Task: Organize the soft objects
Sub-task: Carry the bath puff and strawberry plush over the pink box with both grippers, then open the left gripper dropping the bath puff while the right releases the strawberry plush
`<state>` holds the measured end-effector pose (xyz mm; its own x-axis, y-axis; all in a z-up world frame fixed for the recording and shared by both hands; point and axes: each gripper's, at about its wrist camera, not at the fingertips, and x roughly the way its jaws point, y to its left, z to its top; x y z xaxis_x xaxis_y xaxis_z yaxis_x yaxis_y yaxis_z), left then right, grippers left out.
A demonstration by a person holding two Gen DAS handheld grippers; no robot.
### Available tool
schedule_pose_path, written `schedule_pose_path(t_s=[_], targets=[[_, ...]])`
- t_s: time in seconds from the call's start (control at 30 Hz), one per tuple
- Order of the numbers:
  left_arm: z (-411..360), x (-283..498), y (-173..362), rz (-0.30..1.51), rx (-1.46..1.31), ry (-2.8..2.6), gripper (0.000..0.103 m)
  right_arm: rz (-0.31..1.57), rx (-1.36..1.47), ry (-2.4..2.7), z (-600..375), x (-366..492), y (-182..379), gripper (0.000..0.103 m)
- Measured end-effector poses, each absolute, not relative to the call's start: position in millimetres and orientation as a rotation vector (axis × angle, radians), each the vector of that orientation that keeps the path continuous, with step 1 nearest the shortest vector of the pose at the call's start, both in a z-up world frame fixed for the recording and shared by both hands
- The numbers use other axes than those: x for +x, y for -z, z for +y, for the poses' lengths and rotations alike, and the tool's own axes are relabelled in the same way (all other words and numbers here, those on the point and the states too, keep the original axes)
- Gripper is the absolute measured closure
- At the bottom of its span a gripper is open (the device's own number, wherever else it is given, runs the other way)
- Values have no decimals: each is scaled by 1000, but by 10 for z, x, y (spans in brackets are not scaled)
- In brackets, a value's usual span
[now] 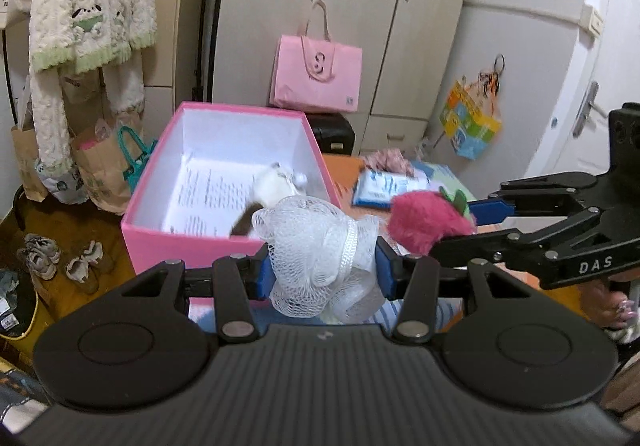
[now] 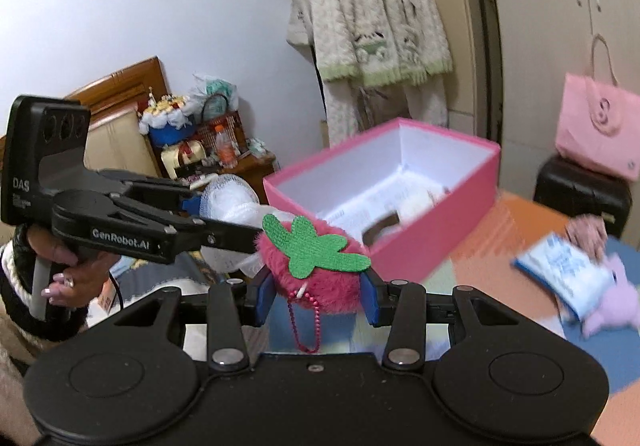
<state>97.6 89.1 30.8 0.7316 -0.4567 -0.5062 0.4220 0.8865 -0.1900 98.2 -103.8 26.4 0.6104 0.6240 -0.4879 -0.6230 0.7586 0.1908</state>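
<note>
My left gripper (image 1: 324,270) is shut on a white mesh bath sponge (image 1: 316,246) and holds it in the air just short of the near wall of the open pink box (image 1: 180,242). My right gripper (image 2: 318,292) is shut on a furry pink strawberry plush (image 2: 316,274) with a green felt leaf and a pink bead chain. In the left wrist view the strawberry (image 1: 428,220) hangs right of the sponge. The box (image 2: 440,230) holds a printed sheet and a white and brown plush (image 1: 272,186). In the right wrist view the left gripper (image 2: 224,206) holds the sponge left of the box.
A blue and white packet (image 2: 560,274), a lilac plush (image 2: 616,306) and a pink knit item (image 2: 588,230) lie on the coloured mat right of the box. A pink tote (image 1: 316,78) sits on a black case by the wardrobe. Bags and shoes (image 1: 60,258) stand at the left.
</note>
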Motion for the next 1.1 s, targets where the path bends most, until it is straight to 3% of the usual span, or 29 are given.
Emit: schedule_pose_path(t_s=[0.37,0.73,1.1], targets=[[1002,1665,-456,528,-14,393,56,551,17,-774,-775,1805,-515,54],[960,2534,-5,702,192,286,56,730,-128,-819,-409,2674,-41,54],[816,2665,147,763,364,323,53,841,-214,-869,-268,2875,248,53]])
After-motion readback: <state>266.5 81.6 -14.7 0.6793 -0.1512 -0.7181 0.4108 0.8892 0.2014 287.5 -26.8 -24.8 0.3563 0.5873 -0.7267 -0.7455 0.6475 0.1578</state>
